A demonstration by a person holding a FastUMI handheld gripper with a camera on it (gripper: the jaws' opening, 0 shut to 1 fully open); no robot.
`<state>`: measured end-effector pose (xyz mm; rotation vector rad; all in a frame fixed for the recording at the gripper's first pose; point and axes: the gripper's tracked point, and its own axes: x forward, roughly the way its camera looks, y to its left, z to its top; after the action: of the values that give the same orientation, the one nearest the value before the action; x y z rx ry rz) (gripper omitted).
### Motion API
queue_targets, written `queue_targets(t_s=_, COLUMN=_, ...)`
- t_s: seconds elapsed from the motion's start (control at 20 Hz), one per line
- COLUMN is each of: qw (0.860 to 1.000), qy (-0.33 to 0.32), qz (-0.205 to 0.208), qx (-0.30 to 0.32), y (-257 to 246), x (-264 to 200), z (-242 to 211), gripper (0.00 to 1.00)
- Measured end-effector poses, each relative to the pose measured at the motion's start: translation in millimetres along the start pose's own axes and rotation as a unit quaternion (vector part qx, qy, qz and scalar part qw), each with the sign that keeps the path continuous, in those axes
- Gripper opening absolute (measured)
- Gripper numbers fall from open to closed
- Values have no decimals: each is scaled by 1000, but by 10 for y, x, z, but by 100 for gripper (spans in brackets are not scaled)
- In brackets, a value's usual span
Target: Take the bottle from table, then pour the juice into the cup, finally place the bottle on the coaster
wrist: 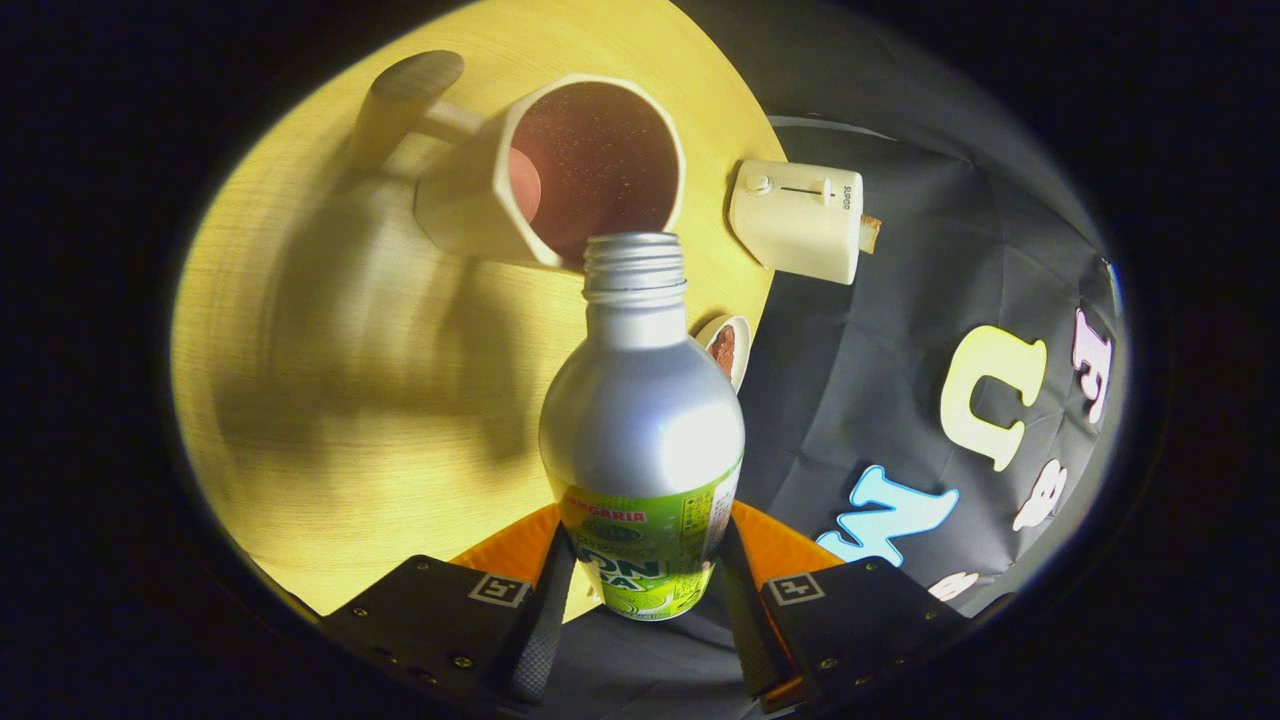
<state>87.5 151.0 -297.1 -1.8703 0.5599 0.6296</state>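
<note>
A silver aluminium bottle (pixel 640 420) with a green label sits between my fingers, and my gripper (pixel 640 590) is shut on its lower body. The bottle is tilted forward, uncapped, with its threaded neck at the rim of a cream cup (pixel 545 180). The cup has a dark reddish inside and a handle sticking out on its far side. It stands on a round pale wooden table (pixel 330 350). A small round coaster (pixel 728 345) with a dark centre peeks out just behind the bottle's shoulder, near the table's edge.
A cream box-shaped device (pixel 800 215) with a knob and slider stands at the table's edge, beyond the coaster. The black booth cloth (pixel 900 330) hangs past the table edge. Dark shadows of the cup and gripper lie across the tabletop.
</note>
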Motion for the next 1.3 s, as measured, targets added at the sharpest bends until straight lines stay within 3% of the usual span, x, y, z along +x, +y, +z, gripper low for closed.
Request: queue_targets(t_s=1.3, qw=997, qy=49, qz=11, qx=-60, y=-66, x=-195, z=-70, gripper=71)
